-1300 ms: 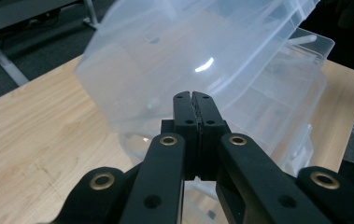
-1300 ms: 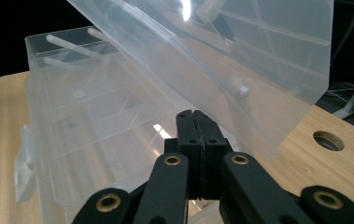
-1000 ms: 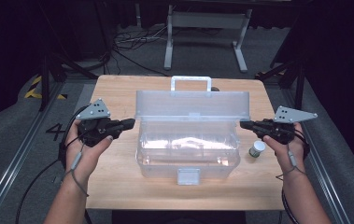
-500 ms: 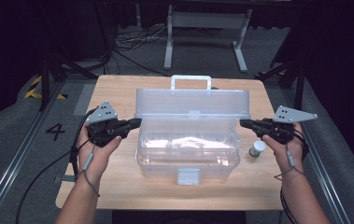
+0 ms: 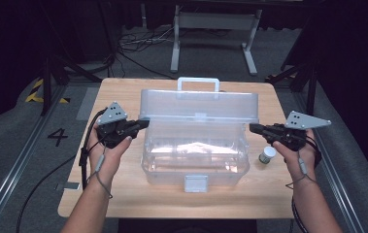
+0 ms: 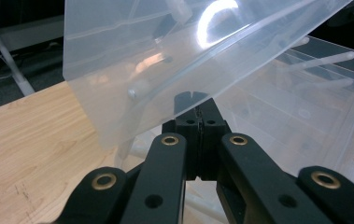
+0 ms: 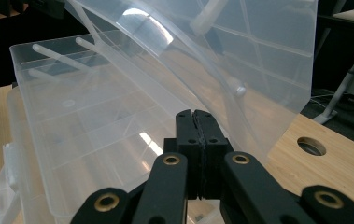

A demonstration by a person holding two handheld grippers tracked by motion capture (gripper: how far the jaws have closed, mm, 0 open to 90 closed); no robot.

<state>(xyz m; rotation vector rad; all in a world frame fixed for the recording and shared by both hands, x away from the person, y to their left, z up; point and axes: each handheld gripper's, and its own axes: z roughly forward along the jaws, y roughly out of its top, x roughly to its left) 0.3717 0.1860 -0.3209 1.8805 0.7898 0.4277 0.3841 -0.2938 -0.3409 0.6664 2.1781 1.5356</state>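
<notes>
1. A clear plastic box (image 5: 195,154) sits at the middle of the wooden table (image 5: 123,97), its long axis running from 9 o'clock to 3 o'clock in the high view, with a white front latch (image 5: 195,182) at its 6 o'clock edge.
2. Its lid (image 5: 198,106) is raised on the far hinge and stands tilted over the base, the carry handle (image 5: 198,82) at 12 o'clock.
3. The left gripper (image 5: 140,123) is at the box's 9 o'clock end. Its jaws are pressed together with nothing between them, and in the left gripper view their tips (image 6: 197,105) sit right under the lid's lower edge (image 6: 174,88); I cannot tell whether they actually touch it.
4. The right gripper (image 5: 255,128) is at the 3 o'clock end, jaws likewise closed on nothing, and in the right gripper view it (image 7: 196,122) points in under the slanting lid (image 7: 240,60), beside the base wall (image 7: 72,154).
5. Both grippers are about equally near, one at each short end, so the lid lies just above and ahead of each pair of jaws. My judgement is that any coming move turns on this: the lid would swing about the long hinge axis at the back, up or down, under a balanced push from both ends.
6. A small white-capped jar (image 5: 268,155) stands on the table at about 4 o'clock from the box, just beside the right hand (image 5: 298,150).
</notes>
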